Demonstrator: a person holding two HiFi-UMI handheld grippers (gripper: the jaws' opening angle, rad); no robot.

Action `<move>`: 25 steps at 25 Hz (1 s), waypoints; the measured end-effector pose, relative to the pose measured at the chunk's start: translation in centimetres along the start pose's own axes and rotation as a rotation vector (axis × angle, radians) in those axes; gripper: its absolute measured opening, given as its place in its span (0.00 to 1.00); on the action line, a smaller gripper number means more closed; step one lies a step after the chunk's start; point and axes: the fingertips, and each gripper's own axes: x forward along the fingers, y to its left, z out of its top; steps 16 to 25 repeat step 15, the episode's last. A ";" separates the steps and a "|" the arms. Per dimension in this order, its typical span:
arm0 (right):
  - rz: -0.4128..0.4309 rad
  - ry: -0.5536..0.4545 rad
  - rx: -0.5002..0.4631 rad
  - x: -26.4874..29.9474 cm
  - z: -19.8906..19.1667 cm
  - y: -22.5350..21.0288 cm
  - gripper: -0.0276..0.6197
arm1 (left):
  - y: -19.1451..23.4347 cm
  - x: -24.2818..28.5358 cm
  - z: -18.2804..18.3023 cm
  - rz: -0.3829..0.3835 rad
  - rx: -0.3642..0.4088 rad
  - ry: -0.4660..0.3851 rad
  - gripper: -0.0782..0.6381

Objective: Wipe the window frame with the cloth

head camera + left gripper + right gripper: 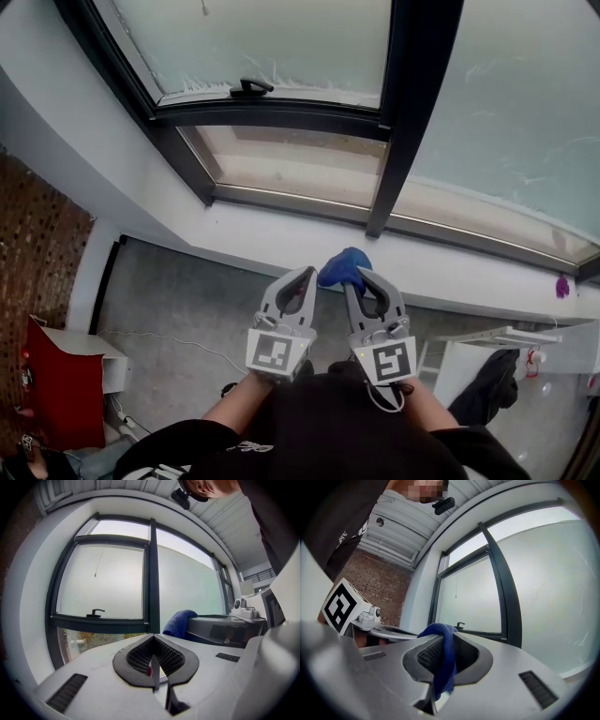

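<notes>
A blue cloth (344,267) is pinched in my right gripper (361,276), whose jaws are shut on it; in the right gripper view the cloth (444,660) hangs down between the jaws. My left gripper (305,277) is beside it, shut with nothing between its jaws (154,667). Both grippers hang in front of the white sill (281,239), below the dark window frame (281,117) with its vertical post (408,122). From the left gripper view the cloth (179,623) shows at the right, in front of the frame (152,583).
A black window handle (251,87) sits on the frame's crossbar. Below the sill lies a grey floor (178,309) with a red and white unit (66,375) at the left and a white rack (497,339) at the right. A brick wall (33,253) runs along the left.
</notes>
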 end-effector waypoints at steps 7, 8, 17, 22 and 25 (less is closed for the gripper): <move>0.010 0.006 -0.010 -0.1 0.3 2.3 0.08 | 0.9 -1.2 -0.4 -0.008 -0.023 0.014 0.12; 0.009 0.012 -0.014 -0.1 0.2 2.4 0.08 | 1.0 -1.2 -0.3 -0.009 -0.024 0.013 0.12; 0.000 0.011 0.003 -0.5 -0.5 2.8 0.08 | 1.3 -1.6 -0.6 0.006 -0.043 -0.022 0.12; 0.000 0.011 0.003 -0.5 -0.5 2.8 0.08 | 1.3 -1.6 -0.6 0.006 -0.043 -0.022 0.12; 0.000 0.011 0.003 -0.5 -0.5 2.8 0.08 | 1.3 -1.6 -0.6 0.006 -0.043 -0.022 0.12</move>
